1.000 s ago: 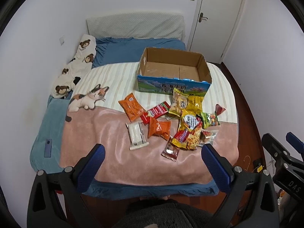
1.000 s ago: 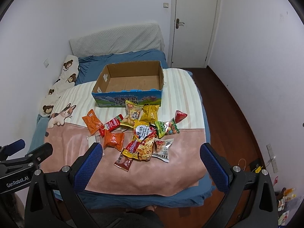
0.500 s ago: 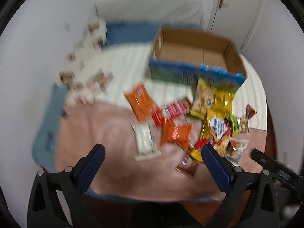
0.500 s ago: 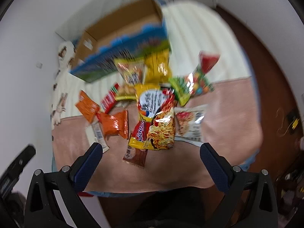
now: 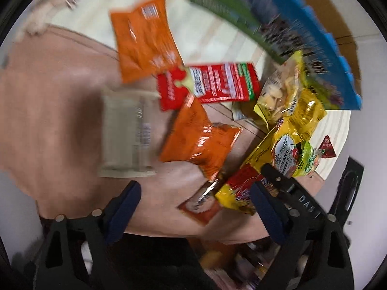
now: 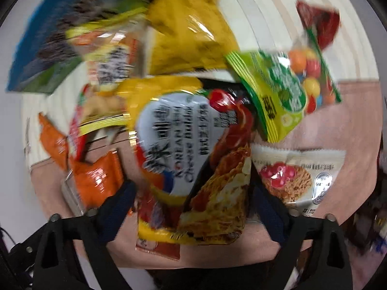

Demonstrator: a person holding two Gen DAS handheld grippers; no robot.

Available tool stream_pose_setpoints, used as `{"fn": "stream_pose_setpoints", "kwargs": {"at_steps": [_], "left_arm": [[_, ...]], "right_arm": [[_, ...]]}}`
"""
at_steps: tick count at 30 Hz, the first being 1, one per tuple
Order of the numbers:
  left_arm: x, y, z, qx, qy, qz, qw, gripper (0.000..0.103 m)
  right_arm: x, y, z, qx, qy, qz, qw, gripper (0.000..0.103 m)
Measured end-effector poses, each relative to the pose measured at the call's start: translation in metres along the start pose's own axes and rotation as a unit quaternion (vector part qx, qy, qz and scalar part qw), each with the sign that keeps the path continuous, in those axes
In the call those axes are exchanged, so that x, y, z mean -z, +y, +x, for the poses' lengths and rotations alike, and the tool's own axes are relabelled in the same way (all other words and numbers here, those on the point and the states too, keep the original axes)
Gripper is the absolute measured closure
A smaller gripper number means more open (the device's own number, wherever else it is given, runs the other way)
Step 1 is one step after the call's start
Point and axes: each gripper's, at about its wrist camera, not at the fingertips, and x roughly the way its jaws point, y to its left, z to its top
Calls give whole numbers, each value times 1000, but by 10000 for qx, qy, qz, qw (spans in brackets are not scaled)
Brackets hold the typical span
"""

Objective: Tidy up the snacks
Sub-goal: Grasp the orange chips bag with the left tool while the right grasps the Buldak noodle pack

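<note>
Several snack packets lie in a heap on the bed's pink blanket [image 5: 48,111]. My left gripper [image 5: 194,211] is open just above a small orange packet [image 5: 200,140] and a brown packet [image 5: 200,205]. My right gripper [image 6: 193,213] is open, with its fingers on either side of the big yellow noodle packet [image 6: 191,159]. The cardboard box [image 5: 300,33] with blue printed sides stands behind the heap. Both views are blurred by motion.
A long orange packet [image 5: 145,41], a red packet [image 5: 212,84] and a pale wrapped bar [image 5: 125,133] lie left of the heap. A green candy bag [image 6: 278,91], a white cake packet [image 6: 297,178] and a yellow bag [image 6: 188,31] lie near the right gripper. The right gripper's body [image 5: 297,198] shows in the left view.
Both grippers have dropped fast from above the bed's foot down to the snack heap. The right gripper now straddles the noodle packet. Both stay open.
</note>
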Motion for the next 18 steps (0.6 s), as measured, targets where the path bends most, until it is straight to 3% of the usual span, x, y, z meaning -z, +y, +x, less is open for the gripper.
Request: {"fn": "stream_pose_setpoints", "kwargs": {"at_steps": [5, 8, 12, 14, 16, 18], "left_arm": [[-32, -1, 33, 711, 684, -464, 9940, 19], [-45, 2, 43, 900, 864, -807, 9889, 19], [-50, 5, 55, 882, 900, -1127, 9856, 20], [-50, 6, 63, 852, 874, -1268, 9844, 29], [-50, 3, 67, 746, 750, -1176, 9874, 32], [-46, -7, 61, 339, 471, -743, 9955, 34]], "right_arm": [[-5, -2, 11, -71, 116, 89, 9999, 23], [-1, -3, 4, 112, 116, -109, 9998, 25], [3, -7, 4, 47, 134, -174, 9997, 23], [2, -8, 7, -21, 152, -141, 9998, 22], [-1, -9, 12, -55, 173, -234, 9996, 21], [-4, -9, 16, -84, 205, -417, 9989, 21]]}}
